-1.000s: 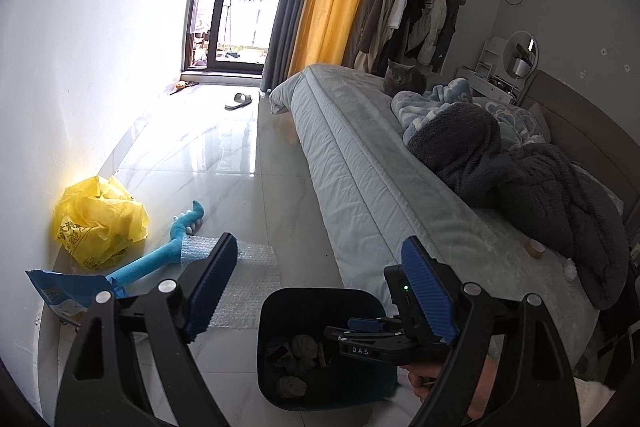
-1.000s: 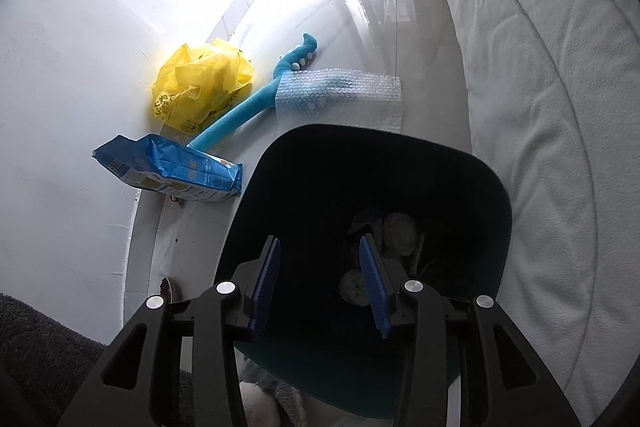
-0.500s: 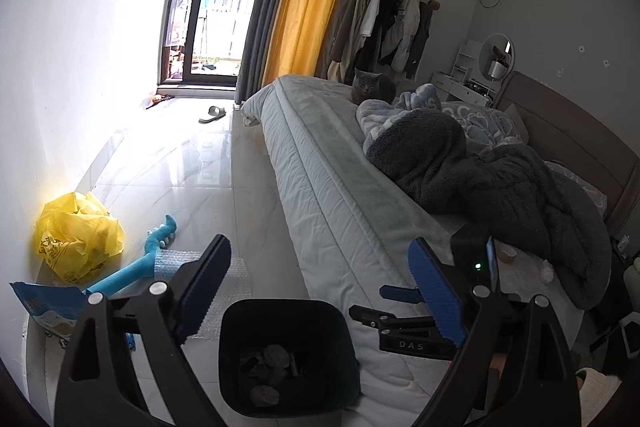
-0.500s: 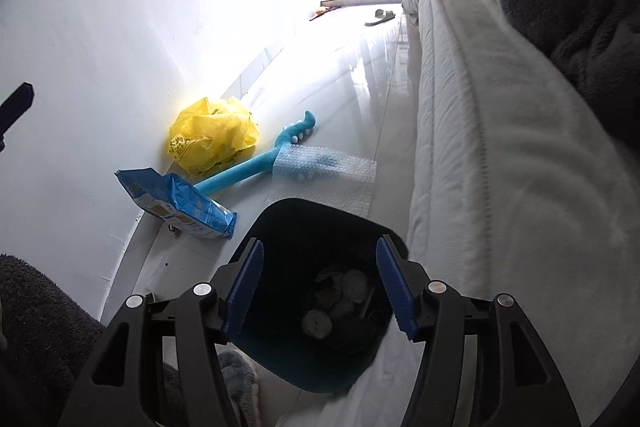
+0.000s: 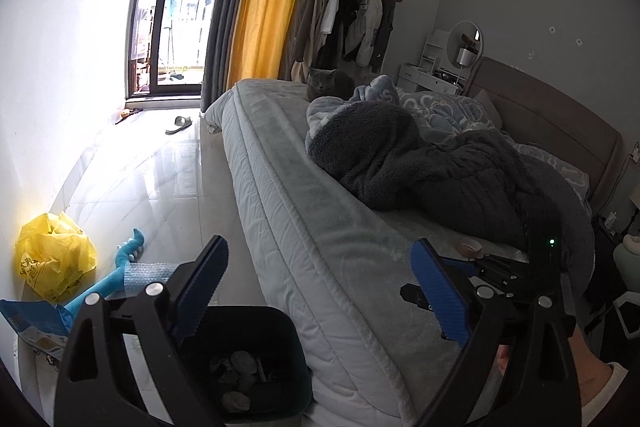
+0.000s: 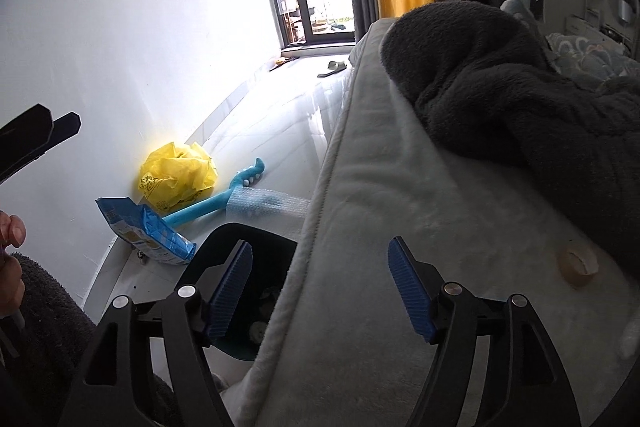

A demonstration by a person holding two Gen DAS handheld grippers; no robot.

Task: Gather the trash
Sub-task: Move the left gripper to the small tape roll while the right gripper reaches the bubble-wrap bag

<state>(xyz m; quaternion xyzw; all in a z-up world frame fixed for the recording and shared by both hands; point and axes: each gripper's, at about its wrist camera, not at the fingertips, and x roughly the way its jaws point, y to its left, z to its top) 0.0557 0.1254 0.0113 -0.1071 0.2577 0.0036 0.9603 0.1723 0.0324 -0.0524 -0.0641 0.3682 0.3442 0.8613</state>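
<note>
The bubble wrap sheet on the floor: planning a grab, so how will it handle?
The bubble wrap sheet looks thin and see-through, so probably light and floppy, drooping when lifted. It lies flat, one end over the blue toy's handle, so pinching an edge may work best.

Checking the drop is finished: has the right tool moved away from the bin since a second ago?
Yes. The right tool, jaws opening and empty, has risen and swung from over the bin toward the bed.
</note>
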